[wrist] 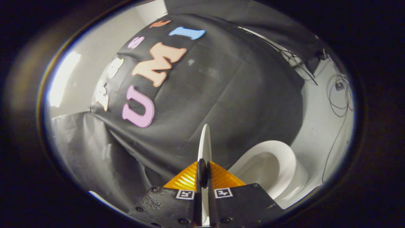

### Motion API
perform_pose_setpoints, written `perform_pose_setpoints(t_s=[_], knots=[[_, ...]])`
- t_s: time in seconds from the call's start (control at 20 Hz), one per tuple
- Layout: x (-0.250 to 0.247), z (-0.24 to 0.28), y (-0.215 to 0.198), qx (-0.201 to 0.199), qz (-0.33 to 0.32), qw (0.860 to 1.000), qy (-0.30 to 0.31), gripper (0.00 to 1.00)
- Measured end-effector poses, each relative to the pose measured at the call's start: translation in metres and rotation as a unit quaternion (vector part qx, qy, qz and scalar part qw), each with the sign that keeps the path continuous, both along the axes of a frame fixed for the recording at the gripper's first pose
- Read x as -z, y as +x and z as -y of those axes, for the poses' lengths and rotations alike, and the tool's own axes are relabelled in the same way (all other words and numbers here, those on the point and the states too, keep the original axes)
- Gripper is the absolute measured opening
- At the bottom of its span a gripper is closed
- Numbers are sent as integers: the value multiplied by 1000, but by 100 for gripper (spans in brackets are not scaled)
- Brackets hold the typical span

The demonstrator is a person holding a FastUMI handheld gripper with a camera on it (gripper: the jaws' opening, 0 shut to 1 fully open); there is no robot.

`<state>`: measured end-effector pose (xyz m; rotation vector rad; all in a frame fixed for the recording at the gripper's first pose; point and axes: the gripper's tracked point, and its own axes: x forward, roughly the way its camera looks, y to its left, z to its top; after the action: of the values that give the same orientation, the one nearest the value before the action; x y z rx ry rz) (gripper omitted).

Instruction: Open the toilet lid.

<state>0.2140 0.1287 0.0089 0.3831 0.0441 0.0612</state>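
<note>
Your claw (202,169) pinches the toilet lid (205,142) by its thin edge, both fingers pressed flat on it. The lid stands edge-on ahead, lifted clear of the open bowl (286,155) beside it; likely near upright.

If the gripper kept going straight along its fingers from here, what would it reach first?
The gripper is shut on the toilet lid, seen edge-on and rising ahead between the fingers. Beyond the lid, the line seems to meet the black cloth wall, though depth is hard to judge. The toilet bowl lies off to one side.
</note>
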Motion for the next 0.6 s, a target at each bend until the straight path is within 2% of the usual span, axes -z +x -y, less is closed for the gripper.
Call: perform_pose_setpoints(t_s=[0.2, 0.6], knots=[[-12, -49, 5, -3, -14, 997, -81, 8], [-15, -139, 10, -43, -29, 982, -181, 9]])
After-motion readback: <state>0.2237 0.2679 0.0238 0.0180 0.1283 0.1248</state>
